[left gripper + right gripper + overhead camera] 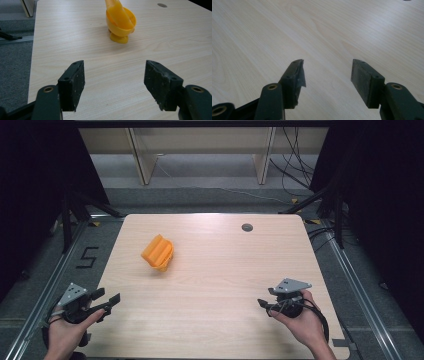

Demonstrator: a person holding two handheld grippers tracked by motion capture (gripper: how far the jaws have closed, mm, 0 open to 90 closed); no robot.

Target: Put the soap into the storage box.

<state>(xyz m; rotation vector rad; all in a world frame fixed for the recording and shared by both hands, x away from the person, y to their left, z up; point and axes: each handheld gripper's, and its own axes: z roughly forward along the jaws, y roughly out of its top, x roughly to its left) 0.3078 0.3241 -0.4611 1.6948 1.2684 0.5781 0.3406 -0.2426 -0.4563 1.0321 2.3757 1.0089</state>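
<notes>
Facing the orange cup (121, 23) (hollow side visible), left gripper (113, 85) gapes; right gripper (327, 80) empty, apart.

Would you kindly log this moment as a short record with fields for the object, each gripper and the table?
object: orange plastic toy, lying on the table's left half, far from both grippers
left gripper: held at the table's near left corner, jaws open and empty, pointing toward the orange plastic toy
right gripper: held at the near right, jaws open and empty over bare wood
table: light wood, with a small round grey hole near the far edge
contact: neither gripper touches the toy
</notes>
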